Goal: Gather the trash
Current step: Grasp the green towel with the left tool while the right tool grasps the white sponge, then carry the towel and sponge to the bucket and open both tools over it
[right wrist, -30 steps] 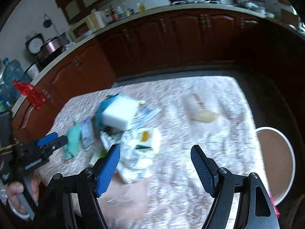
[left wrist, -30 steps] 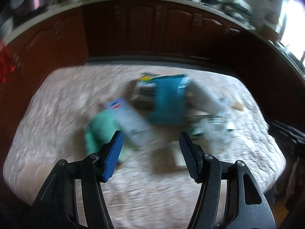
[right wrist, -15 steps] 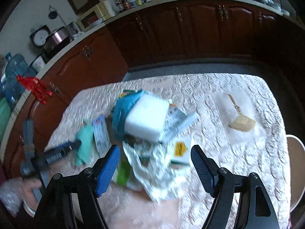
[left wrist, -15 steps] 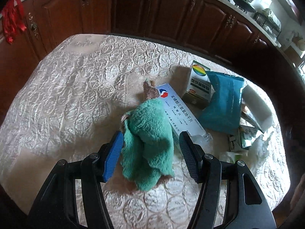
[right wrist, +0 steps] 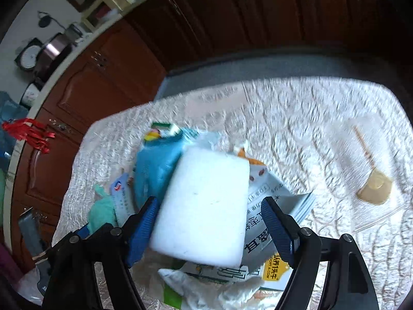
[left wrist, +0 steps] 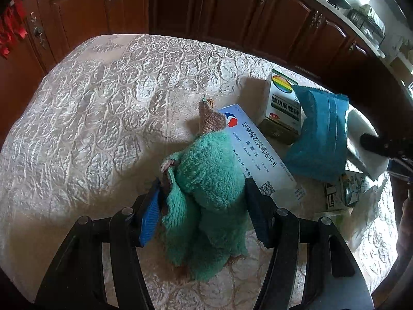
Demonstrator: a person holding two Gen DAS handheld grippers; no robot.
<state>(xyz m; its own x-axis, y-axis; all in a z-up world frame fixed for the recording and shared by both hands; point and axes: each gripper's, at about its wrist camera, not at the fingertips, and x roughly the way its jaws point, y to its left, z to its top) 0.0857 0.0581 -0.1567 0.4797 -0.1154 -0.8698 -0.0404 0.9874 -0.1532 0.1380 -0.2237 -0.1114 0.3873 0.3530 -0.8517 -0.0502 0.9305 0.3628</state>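
A heap of trash lies on the table with a pale patterned cloth point(left wrist: 90, 118). My left gripper point(left wrist: 204, 201) is open, its fingers on either side of a crumpled green fluffy cloth point(left wrist: 209, 193). Beside it lie a long white medicine box point(left wrist: 260, 157), a rainbow-marked box point(left wrist: 282, 106) and a teal pouch point(left wrist: 320, 139). My right gripper point(right wrist: 210, 228) is open around a white foam block point(right wrist: 206, 209) atop paper packets point(right wrist: 273, 201). The green cloth point(right wrist: 102, 211) shows at left there.
A small brush in a clear bag point(right wrist: 371, 180) lies apart on the right of the table. Dark wooden cabinets point(left wrist: 180, 5) run along the far side. Crumpled white plastic point(right wrist: 227, 294) sits at the near edge of the heap.
Both grippers have moved down and forward to the heap. The left now straddles the green cloth; the right now straddles the white foam block.
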